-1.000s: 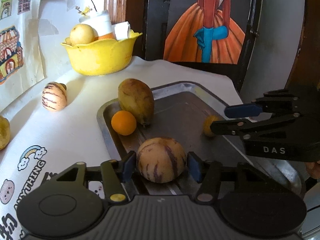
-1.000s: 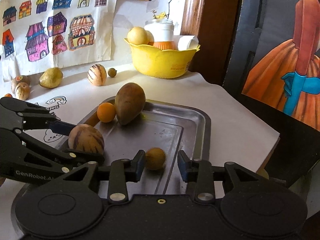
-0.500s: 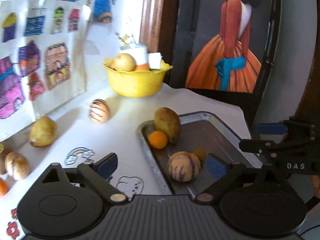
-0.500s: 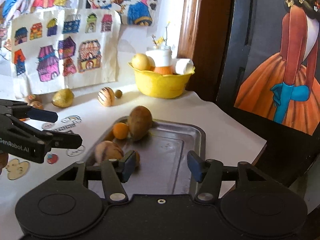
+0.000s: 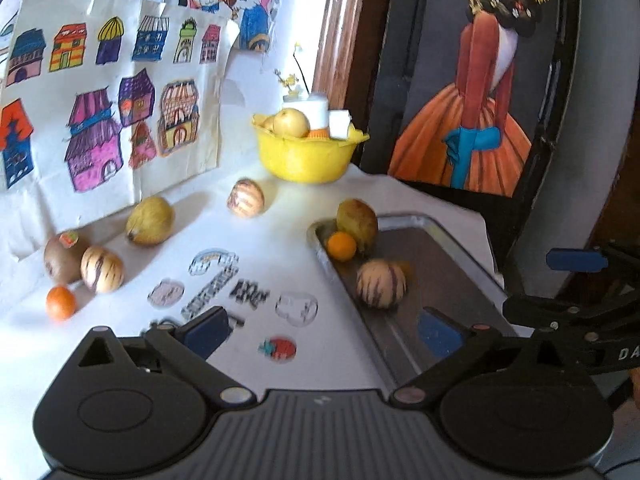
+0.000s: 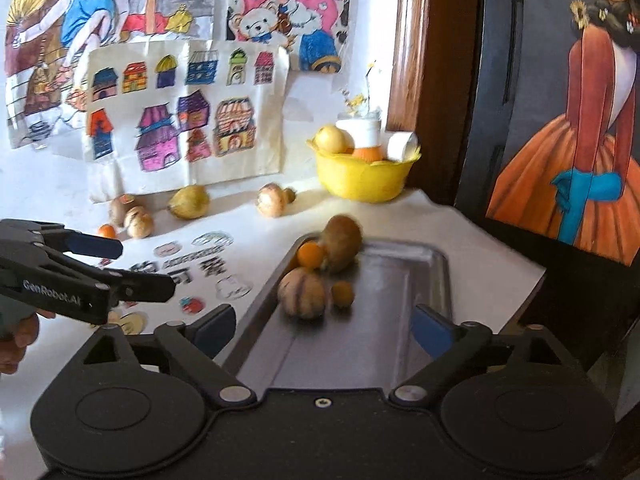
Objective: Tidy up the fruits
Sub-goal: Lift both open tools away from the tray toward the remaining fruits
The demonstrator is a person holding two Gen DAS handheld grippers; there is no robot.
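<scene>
Your left claw point(image 5: 324, 330) and right claw point(image 6: 324, 326) are both spreading their jaws, nothing between the pads. In the rectangular metal tray point(image 6: 400, 280) at the surface's right edge sit a striped cream melon point(image 6: 302, 294), a small orange point(image 6: 310, 255), a brown-green mango point(image 6: 342, 242) and a small yellow-brown fruit point(image 6: 343, 293), which the left view mostly hides behind the melon. Motion blurs them. Fruits along the back edge stay small and indistinct; the right claw is cut off at the left view's rim.
</scene>
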